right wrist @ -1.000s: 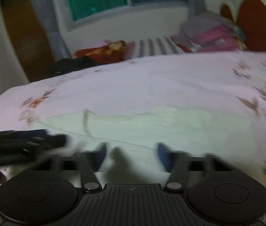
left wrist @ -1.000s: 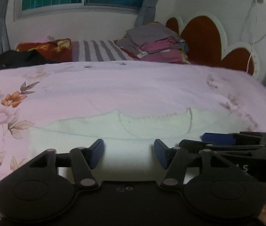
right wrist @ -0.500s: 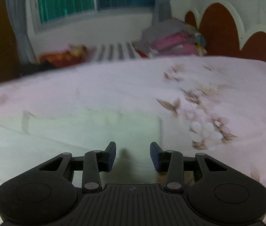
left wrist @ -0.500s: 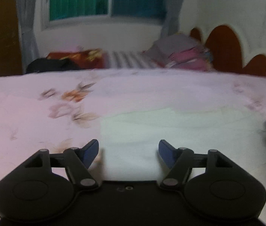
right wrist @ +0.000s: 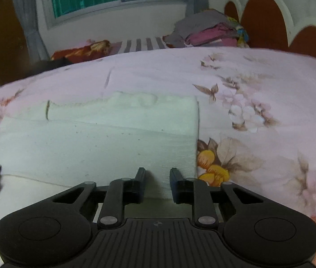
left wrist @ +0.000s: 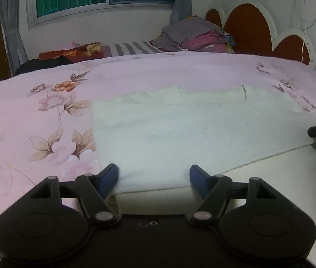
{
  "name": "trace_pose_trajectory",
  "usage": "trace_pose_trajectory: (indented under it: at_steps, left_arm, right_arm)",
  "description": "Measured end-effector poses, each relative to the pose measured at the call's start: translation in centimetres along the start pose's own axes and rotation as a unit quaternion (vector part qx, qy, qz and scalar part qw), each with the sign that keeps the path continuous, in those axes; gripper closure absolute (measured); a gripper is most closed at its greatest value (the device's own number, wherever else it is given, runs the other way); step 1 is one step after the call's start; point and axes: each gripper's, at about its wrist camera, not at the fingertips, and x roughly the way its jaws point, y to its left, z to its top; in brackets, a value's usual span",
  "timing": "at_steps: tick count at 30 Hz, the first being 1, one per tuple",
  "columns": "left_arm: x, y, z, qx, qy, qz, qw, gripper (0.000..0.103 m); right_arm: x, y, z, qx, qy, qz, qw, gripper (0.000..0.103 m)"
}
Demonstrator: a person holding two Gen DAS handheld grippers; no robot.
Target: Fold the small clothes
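Note:
A pale white cloth [left wrist: 191, 129] lies flat on the pink floral bedsheet [left wrist: 34, 122], folded over along its near side. My left gripper [left wrist: 153, 176] sits at the cloth's near left corner. Its jaws stand wide and are opening, with the cloth's edge lying between the pads untouched. My right gripper [right wrist: 158, 176] is at the near right corner of the cloth [right wrist: 95, 143]. Its jaws are narrow and closing, with a ridge of cloth between them. Each gripper's tip shows at the side edge of the other's view.
A pile of folded clothes [left wrist: 193, 36] sits at the bed's far side beside a striped pillow [left wrist: 131, 48]. A red and white headboard [left wrist: 251, 29] stands at the right. The floral sheet [right wrist: 258, 111] spreads around the cloth.
The left gripper has slid left to the cloth's left corner and its jaws have widened. The right gripper has slid right to the right corner and its jaws have narrowed around the cloth.

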Motion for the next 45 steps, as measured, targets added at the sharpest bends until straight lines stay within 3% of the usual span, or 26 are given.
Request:
trace_pose_trajectory:
  at_steps: [4, 7, 8, 9, 11, 13, 19, 21, 29, 32, 38, 45]
  left_arm:
    - [-0.6, 0.0, -0.5, 0.014, 0.003, 0.001, 0.9999, 0.032]
    - [-1.9, 0.7, -1.3, 0.012, -0.006, 0.014, 0.9998, 0.014]
    - [-2.5, 1.0, -1.8, 0.005, -0.007, 0.014, 0.9999, 0.014]
    - [-3.1, 1.3, -2.3, -0.002, -0.008, 0.014, 0.9999, 0.014]
    - [-4.5, 1.9, -3.4, -0.010, -0.005, 0.018, 0.9998, 0.014]
    - [-6.3, 2.3, -4.7, -0.021, -0.008, 0.021, 0.9995, 0.015]
    - [-11.2, 2.4, -9.6, -0.051, 0.006, 0.016, 0.9986, 0.032]
    - [-12.9, 1.9, -11.2, -0.060, 0.010, 0.014, 0.9981, 0.033]
    - [-18.6, -1.0, -16.4, -0.094, 0.018, -0.006, 0.9954, 0.044]
    - [-20.2, -1.5, -17.9, -0.116, 0.022, -0.022, 0.9927, 0.048]
    - [-22.8, -1.6, -21.1, -0.164, 0.025, -0.060, 0.9842, 0.054]
    - [-23.7, -0.8, -23.4, -0.242, 0.025, -0.131, 0.9611, 0.063]
  right_arm:
    - [0.9, -0.4, -0.2, 0.022, 0.003, 0.000, 1.000, 0.080]
    - [-1.8, 0.1, 0.6, 0.026, -0.022, -0.002, 0.999, 0.079]
    - [-3.1, 0.2, 0.6, 0.028, -0.037, -0.005, 0.999, 0.070]
    - [-4.0, 0.4, 0.3, 0.030, -0.044, -0.008, 0.999, 0.045]
    - [-5.3, 0.2, -0.2, 0.035, -0.049, 0.002, 0.998, 0.039]
    - [-6.3, 0.0, -1.1, 0.038, -0.047, 0.008, 0.998, 0.039]
    - [-9.6, -0.8, -3.9, 0.060, -0.041, 0.034, 0.997, 0.039]
    - [-11.0, -1.0, -5.3, 0.055, -0.038, 0.037, 0.997, 0.048]
    - [-17.9, -5.2, -13.6, 0.091, -0.018, 0.051, 0.994, 0.052]
    - [-20.3, -6.6, -17.0, 0.119, -0.001, 0.068, 0.991, 0.061]
    - [-23.3, -7.7, -22.9, 0.164, 0.030, 0.119, 0.979, 0.062]
    - [-25.0, -7.9, -25.9, 0.206, 0.042, 0.182, 0.961, 0.062]
